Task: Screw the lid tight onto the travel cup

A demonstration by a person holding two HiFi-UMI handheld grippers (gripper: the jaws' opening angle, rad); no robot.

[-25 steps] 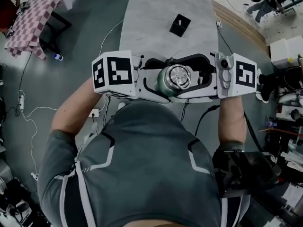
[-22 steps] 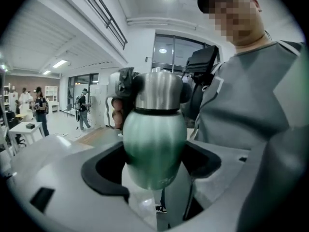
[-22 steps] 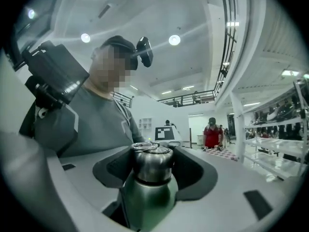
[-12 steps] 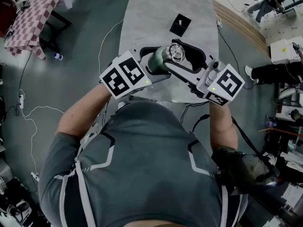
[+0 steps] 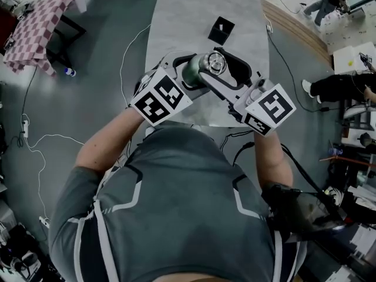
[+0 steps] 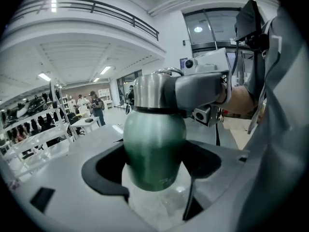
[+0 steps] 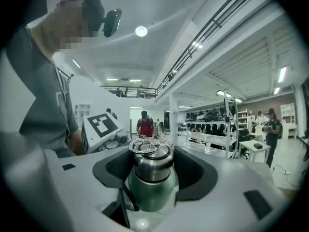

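Observation:
The travel cup [image 5: 197, 72] has a green body and a steel lid [image 5: 216, 63] with a ring handle. It is held above the near end of the grey table [image 5: 200, 10]. My left gripper [image 5: 189, 70] is shut on the green body [image 6: 154, 149] from the left. My right gripper [image 5: 228, 70] reaches in from the right and is shut on the steel lid [image 7: 152, 161], with a jaw pressed against each side of it. In the left gripper view one right finger [image 6: 200, 91] lies against the lid [image 6: 149, 91]. The left marker cube [image 7: 102, 124] shows behind the cup.
A small black box [image 5: 221, 30] stands on the table just beyond the cup. A table with a checked cloth [image 5: 35, 28] is at the far left. Cables run over the floor [image 5: 35, 140], and cluttered benches line the right side.
Both grippers have carried the cup away from the person's body toward the black box. They have turned from a level line into a V, with the right gripper swung round the lid.

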